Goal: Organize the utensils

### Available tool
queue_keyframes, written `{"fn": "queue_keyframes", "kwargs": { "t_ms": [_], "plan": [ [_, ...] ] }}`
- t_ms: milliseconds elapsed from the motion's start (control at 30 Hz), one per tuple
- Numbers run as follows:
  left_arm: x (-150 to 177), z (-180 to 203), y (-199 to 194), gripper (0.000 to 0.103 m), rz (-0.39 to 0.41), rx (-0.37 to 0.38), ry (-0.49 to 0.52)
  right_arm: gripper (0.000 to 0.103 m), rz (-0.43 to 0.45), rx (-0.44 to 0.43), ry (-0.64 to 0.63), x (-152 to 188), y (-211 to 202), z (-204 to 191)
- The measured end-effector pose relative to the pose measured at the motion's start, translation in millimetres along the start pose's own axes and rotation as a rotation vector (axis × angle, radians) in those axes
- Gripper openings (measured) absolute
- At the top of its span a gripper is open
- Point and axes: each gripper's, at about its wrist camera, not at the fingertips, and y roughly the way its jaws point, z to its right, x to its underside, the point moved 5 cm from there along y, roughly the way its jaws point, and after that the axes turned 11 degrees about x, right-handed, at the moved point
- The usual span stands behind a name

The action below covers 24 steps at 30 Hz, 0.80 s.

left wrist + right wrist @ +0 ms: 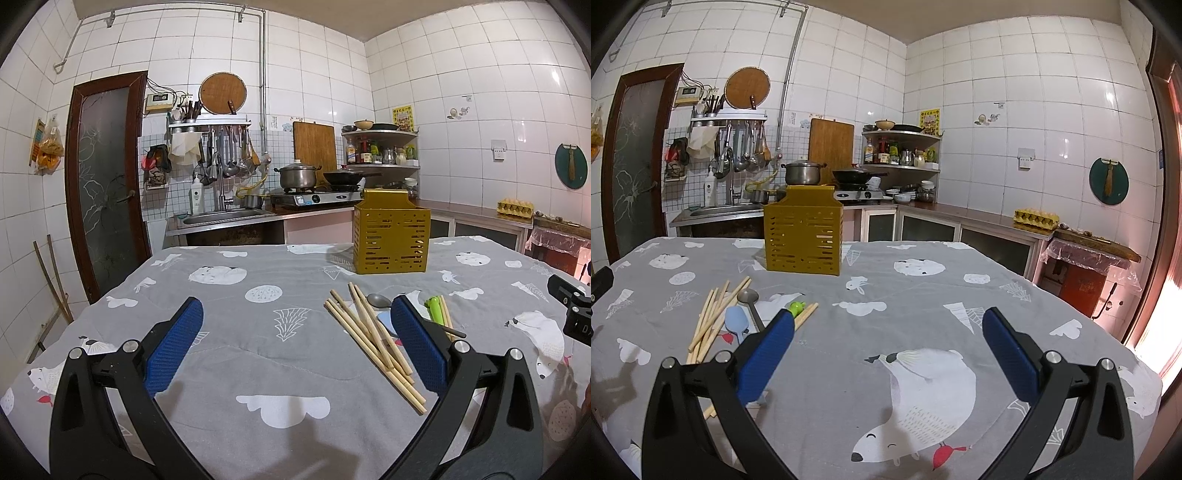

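The right tool (pixel 888 350), blue-padded jaws spread wide, hovers over the grey animal-print tabletop (pixel 923 295). Left lie pale wooden chopsticks (pixel 713 321), a metal spoon (pixel 750 299) and a light-blue plastic spoon (pixel 735 323); beyond stands a slotted yellow utensil holder (pixel 803 240).

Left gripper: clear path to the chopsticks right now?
Probably yes. The left gripper is open and empty, and the chopsticks lie loose on the cloth just off its right finger. Nothing sits on top of them; spoons crowd their far end.

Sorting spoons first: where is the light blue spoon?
In the right wrist view, the light blue spoon lies left of centre on the tablecloth, between the chopsticks and the metal spoon.
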Motion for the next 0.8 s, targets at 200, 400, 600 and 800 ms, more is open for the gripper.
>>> {"fn": "queue_keyframes", "kwargs": {
  "t_ms": [200, 400, 600, 800],
  "plan": [
    [-0.4, -0.1, 0.3, 0.098, -0.001, -0.001, 0.0, 0.099, 0.0, 0.002, 0.0, -0.2, 0.2, 0.9],
    [-0.5, 0.9, 0.8, 0.098, -0.001, 0.0, -0.001, 0.099, 0.0, 0.006, 0.0, 0.0, 0.2, 1.0],
    [0.1, -0.1, -0.4, 0.098, 0.001, -0.001, 0.0, 0.099, 0.0, 0.006, -0.001, 0.1, 0.4, 1.2],
    [0.2, -0.3, -0.4, 0.098, 0.0, -0.001, -0.001, 0.099, 0.002, 0.01, 0.001, 0.3, 0.6, 2.3]
  ]
}}
